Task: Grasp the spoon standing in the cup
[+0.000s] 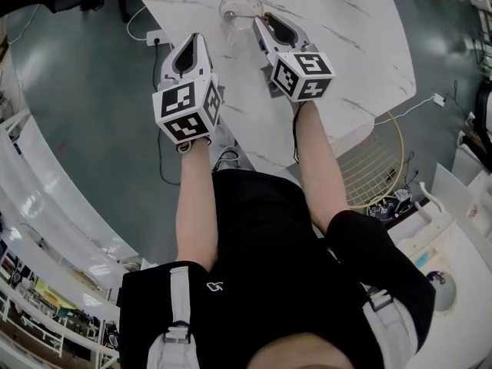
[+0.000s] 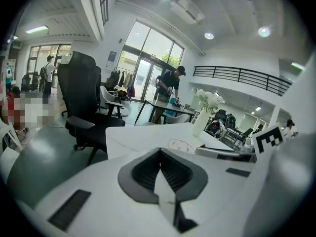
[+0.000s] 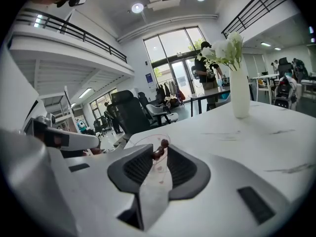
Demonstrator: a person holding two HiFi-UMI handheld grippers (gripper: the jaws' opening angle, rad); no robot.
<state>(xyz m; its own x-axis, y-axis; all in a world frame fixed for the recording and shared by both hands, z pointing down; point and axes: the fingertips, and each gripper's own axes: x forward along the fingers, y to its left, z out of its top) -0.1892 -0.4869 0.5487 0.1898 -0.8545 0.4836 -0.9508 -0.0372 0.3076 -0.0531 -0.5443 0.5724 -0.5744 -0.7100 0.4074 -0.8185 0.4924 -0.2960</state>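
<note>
- right claw (image 3: 159, 148) sits narrow around the spoon (image 3: 162, 143) top in the clear cup (image 1: 228, 18), not clearly squeezing
- left claw (image 2: 159, 152) closed on nothing, hanging nearby

A marble table (image 1: 361, 44) lies under the right tongs (image 3: 159, 152). Ahead of them and to their right, a white vase (image 3: 240, 95) of white flowers stands on it. Ahead of the left tongs (image 2: 160, 152), to their left, a black chair (image 2: 84, 102) stands on the floor. Farther ahead, a person in black (image 2: 170, 88) stands at another table. A wire frame (image 1: 377, 167) sits behind the right tongs, by the marble table's edge.
</note>
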